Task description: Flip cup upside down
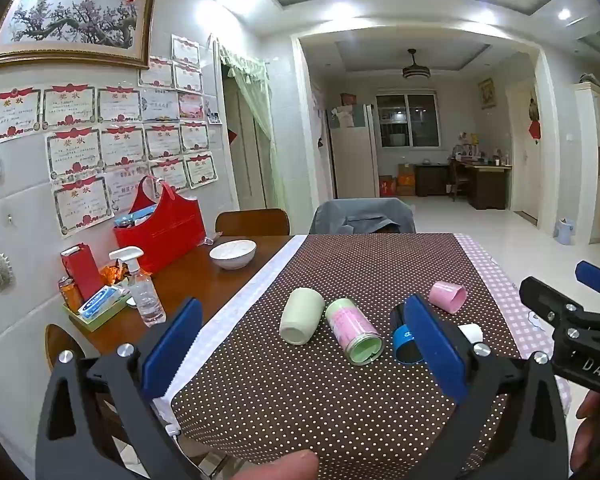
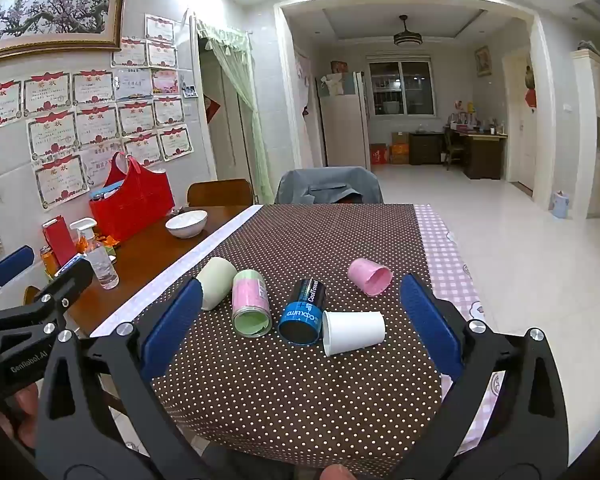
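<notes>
Several cups lie on their sides on the brown dotted tablecloth (image 2: 292,392): a pale green cup (image 2: 216,284) (image 1: 302,316), a pink-and-green cup (image 2: 251,304) (image 1: 354,330), a blue cup (image 2: 302,312) (image 1: 404,340), a white paper cup (image 2: 354,332) and a pink cup (image 2: 370,276) (image 1: 448,296). My left gripper (image 1: 304,356) is open and empty, above the near table edge, short of the cups. My right gripper (image 2: 300,324) is open and empty, with the blue and white cups seen between its fingers. In the left wrist view the white cup (image 1: 472,332) is mostly hidden behind a finger.
A white bowl (image 1: 233,254), a red bag (image 1: 162,232), a spray bottle (image 1: 142,288) and boxes stand on the bare wood at the left. Two chairs (image 1: 362,216) stand at the far edge. The right side drops to open floor.
</notes>
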The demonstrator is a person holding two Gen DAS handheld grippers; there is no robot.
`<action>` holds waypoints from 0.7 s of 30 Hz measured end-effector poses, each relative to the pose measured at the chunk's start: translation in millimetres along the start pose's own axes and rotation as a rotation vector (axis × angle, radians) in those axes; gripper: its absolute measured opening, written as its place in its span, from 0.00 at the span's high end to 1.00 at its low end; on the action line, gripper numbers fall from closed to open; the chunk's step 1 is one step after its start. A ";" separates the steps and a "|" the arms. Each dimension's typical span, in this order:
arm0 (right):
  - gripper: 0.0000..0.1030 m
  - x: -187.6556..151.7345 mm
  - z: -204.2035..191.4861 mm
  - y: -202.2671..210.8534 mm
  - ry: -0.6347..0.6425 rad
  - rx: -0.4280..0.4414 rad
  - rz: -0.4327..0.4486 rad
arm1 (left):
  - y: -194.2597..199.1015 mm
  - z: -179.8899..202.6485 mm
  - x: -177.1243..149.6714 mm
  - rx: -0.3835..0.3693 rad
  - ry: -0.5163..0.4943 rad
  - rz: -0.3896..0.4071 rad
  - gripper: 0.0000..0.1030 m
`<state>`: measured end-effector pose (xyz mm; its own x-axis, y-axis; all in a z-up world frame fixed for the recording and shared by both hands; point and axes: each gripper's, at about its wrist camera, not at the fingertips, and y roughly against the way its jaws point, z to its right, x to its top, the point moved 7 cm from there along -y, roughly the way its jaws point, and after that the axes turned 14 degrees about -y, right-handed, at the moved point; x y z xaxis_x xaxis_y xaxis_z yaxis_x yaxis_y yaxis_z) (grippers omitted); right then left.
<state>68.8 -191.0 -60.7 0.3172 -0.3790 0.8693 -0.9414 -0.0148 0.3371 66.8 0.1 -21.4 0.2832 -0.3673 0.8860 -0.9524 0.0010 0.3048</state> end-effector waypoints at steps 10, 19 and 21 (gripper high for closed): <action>0.06 1.5 -0.4 1.2 -0.002 -0.002 0.007 | -0.2 0.1 -0.2 0.001 -0.006 -0.003 0.04; 0.06 -1.4 1.6 -0.3 -0.008 -0.003 0.009 | -0.1 0.0 -0.1 -0.001 -0.006 -0.003 0.04; 0.06 -1.6 1.7 -0.5 -0.008 -0.003 0.009 | -0.2 -0.1 0.0 -0.001 -0.006 -0.003 0.04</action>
<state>68.6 -191.9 -62.9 0.3075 -0.3869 0.8693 -0.9438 -0.0081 0.3303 67.0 0.2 -21.4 0.2853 -0.3729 0.8829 -0.9515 0.0005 0.3076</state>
